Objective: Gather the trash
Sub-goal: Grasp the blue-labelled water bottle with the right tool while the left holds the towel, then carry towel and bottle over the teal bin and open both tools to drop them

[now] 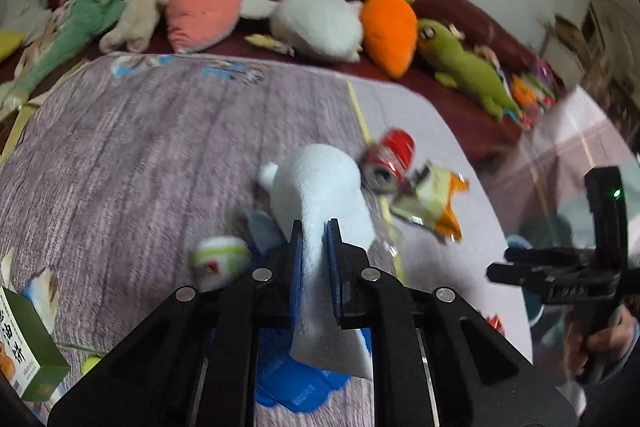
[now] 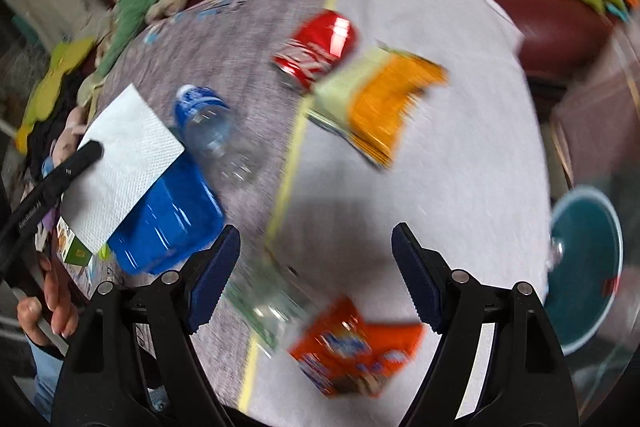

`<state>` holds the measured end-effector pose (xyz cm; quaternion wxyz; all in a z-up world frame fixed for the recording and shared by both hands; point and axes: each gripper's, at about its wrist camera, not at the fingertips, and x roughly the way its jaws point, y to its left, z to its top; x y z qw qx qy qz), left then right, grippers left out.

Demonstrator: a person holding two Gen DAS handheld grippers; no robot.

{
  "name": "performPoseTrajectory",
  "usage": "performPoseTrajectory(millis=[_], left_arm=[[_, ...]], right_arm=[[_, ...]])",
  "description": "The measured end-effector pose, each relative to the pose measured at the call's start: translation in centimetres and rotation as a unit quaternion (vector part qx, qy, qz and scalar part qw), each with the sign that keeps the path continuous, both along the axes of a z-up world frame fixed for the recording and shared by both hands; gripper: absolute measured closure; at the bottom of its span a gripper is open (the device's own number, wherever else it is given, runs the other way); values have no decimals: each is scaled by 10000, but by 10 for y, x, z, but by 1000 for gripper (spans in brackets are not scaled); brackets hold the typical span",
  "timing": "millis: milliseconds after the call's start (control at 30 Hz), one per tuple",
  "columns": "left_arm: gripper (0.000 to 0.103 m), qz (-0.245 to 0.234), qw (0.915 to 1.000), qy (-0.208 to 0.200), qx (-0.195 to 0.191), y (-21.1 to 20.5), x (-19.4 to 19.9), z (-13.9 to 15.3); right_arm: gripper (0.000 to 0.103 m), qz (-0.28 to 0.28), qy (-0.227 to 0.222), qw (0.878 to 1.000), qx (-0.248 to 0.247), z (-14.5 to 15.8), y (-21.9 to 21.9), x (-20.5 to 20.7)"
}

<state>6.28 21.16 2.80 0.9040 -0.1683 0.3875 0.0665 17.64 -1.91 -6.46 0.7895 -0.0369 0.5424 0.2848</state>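
Left gripper [image 1: 314,231] jaws clamp white paper napkin [image 1: 320,187]; right gripper [image 2: 316,255] jaws spread; carry napkin binward gently, avoid tearing.

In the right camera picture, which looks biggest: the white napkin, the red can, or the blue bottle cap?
1. White napkin, though it sits nearer the camera, so that may exaggerate it.
2. Red can.
3. Blue bottle cap, clearly smallest.

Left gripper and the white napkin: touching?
Touching. The left wrist view shows the left gripper shut on the napkin, both pads pressing its sides.
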Motion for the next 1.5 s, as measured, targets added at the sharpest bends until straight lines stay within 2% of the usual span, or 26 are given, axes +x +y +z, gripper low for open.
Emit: performPoseTrajectory(millis=[200, 300, 333, 600, 767, 900, 1067, 1167, 1400, 1500], left_arm=[[91, 205, 9995, -63, -227, 38, 11, 0], [91, 230, 9992, -13, -320, 49, 16, -6], [91, 245, 9990, 2, -376, 53, 17, -8], [91, 335, 9978, 107, -555, 78, 24, -21], [91, 360, 9973, 204, -609, 84, 29, -32], [91, 366, 9971, 262, -616, 84, 33, -37], [91, 358, 9972, 234, -613, 81, 35, -33], [91, 276, 9976, 131, -624, 73, 36, -23], [91, -223, 9984, -55, -510, 22, 45, 2], [91, -498, 9976, -58, -472, -8, 52, 6]], right_arm=[[29, 626, 63, 9980, -70, 3, 69, 28], [45, 888, 245, 9957, -97, -4, 98, 42], [47, 966, 359, 9946, -80, -8, 108, 48], [48, 1397, 770, 9872, -74, -34, 158, 73], [37, 1625, 1062, 9810, -13, -50, 175, 80], [35, 1722, 1309, 9763, 117, -62, 184, 82], [37, 1738, 1131, 9780, 215, -58, 181, 76], [37, 1569, 993, 9819, 383, -44, 165, 76], [37, 973, 670, 9897, 809, -4, 98, 74], [37, 604, 516, 9923, 948, 10, 50, 73]])
